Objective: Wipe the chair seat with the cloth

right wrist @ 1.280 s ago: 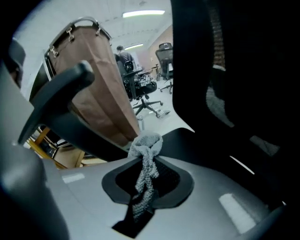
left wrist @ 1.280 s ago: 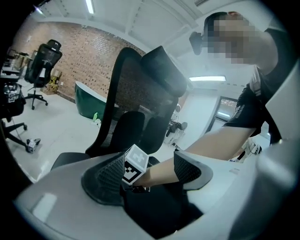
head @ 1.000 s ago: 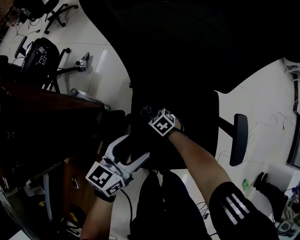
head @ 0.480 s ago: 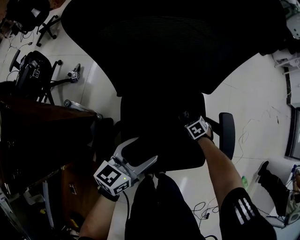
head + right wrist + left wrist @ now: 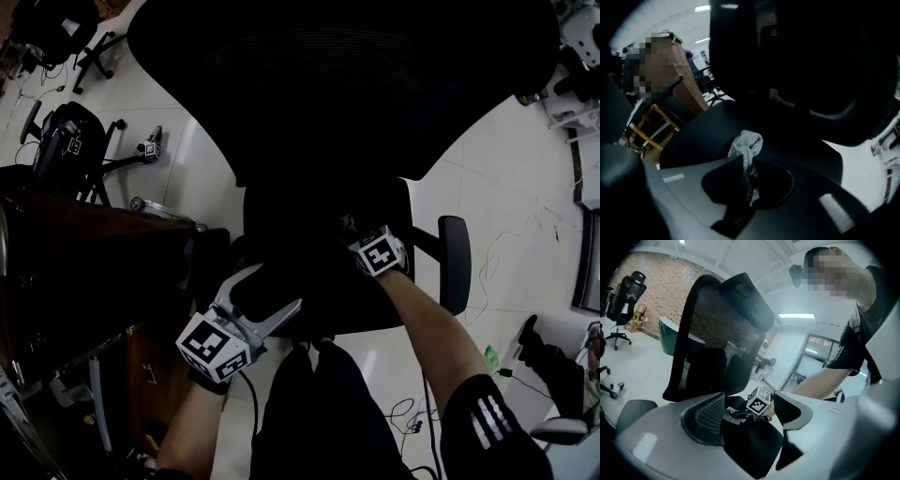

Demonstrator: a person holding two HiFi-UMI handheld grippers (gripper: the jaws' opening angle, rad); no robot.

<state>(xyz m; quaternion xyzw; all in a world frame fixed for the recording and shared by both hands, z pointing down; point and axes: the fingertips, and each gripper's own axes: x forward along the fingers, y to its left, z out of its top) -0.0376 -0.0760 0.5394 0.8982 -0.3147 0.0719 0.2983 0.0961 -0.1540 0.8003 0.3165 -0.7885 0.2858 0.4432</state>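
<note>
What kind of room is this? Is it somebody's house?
Most likely an office or workshop, not a house. There are rolling office chairs, the big mesh-backed chair and a second chair behind it, a wooden desk, and cables on the white floor.

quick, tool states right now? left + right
Left tool: open, jaws astride the seat edge.
Right tool: closed on the cloth.
</note>
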